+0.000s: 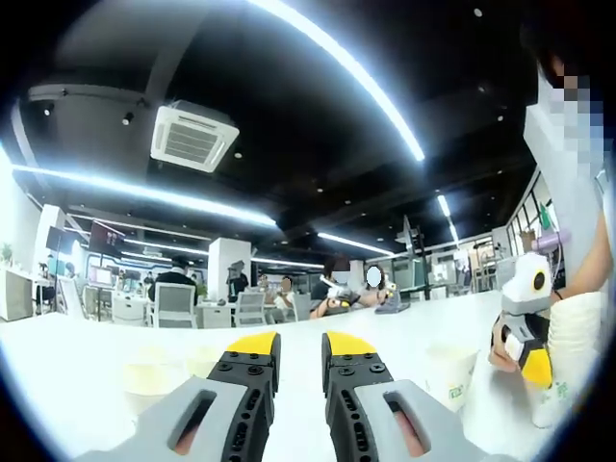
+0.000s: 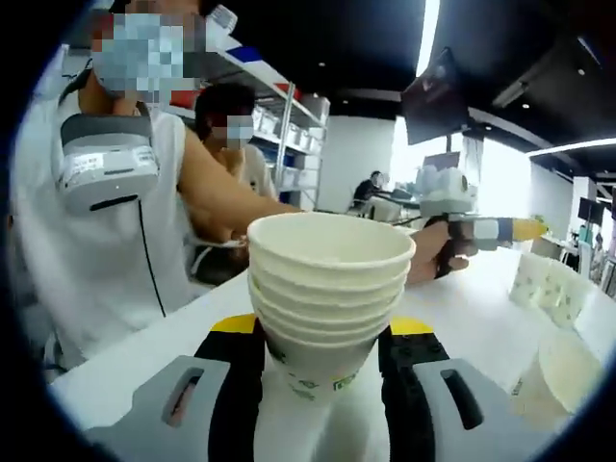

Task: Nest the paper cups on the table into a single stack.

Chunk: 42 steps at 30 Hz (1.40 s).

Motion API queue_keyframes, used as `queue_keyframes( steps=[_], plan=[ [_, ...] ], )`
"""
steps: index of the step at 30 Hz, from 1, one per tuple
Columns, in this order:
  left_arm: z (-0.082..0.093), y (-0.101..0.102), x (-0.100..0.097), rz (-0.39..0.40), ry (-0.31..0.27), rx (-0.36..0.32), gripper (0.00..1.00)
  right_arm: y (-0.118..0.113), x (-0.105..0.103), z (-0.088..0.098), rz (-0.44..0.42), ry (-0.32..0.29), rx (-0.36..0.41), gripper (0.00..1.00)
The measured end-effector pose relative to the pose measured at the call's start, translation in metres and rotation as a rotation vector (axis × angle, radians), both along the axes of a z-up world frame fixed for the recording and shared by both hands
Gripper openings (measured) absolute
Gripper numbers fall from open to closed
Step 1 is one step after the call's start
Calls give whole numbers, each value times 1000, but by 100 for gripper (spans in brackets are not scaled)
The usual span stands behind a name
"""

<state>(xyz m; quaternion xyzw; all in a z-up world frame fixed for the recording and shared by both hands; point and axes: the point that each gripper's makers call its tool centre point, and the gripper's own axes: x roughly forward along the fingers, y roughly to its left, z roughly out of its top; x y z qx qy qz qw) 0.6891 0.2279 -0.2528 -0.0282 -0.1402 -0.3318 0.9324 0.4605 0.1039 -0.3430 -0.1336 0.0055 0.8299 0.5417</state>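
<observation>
The right gripper (image 2: 322, 361) is clamped on the stack of nested paper cups (image 2: 327, 289), mouth up to receive more; the left gripper (image 1: 300, 358), jaws apart, approaches loose cups (image 1: 449, 375) near the white table's (image 1: 87, 361) edge.

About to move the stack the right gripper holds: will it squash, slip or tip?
The stack is thin paper, so probably light and squashable, though the nested walls likely stiffen it. The right gripper clamps its narrow base while the wide rims sit above, so it may wobble or tilt if swung fast. Smooth tapered sides could slip downward under a loose grip.
</observation>
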Motion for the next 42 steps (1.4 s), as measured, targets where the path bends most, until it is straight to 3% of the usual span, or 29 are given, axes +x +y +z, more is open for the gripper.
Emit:
queue_keyframes(
  steps=[4,8,11,13,16,21,25,28,30,33,36,42],
  plan=[
    [0,-4,-2,-6,0,-2,18,-16,4,-2,30,38,-10,50],
    [0,-6,-4,-12,-5,9,18,-18,3,-2,43,63,-20,51],
    [0,-4,-4,-4,-4,8,18,-25,7,-9,47,59,-55,67],
    [2,0,-4,4,-5,0,18,-31,15,-8,32,54,-51,69],
    [6,0,-6,5,-15,-13,18,-38,26,5,-2,97,-10,68],
    [1,-6,-8,-8,2,-19,18,-56,36,27,-20,82,54,65],
    [0,-13,-8,-35,-2,-9,18,-70,48,52,-53,52,154,61],
    [-2,-14,-5,-30,6,7,18,-79,66,65,-103,34,225,60],
    [3,-14,-6,-52,-7,-19,18,-81,86,73,-177,42,281,61],
    [-6,-17,1,-47,16,17,18,-82,131,63,-374,47,254,68],
    [-1,-18,-4,-56,-4,2,18,-83,152,44,-478,22,200,72],
    [-3,-29,-11,-61,-8,18,18,-73,151,30,-480,39,154,73]
  ],
)
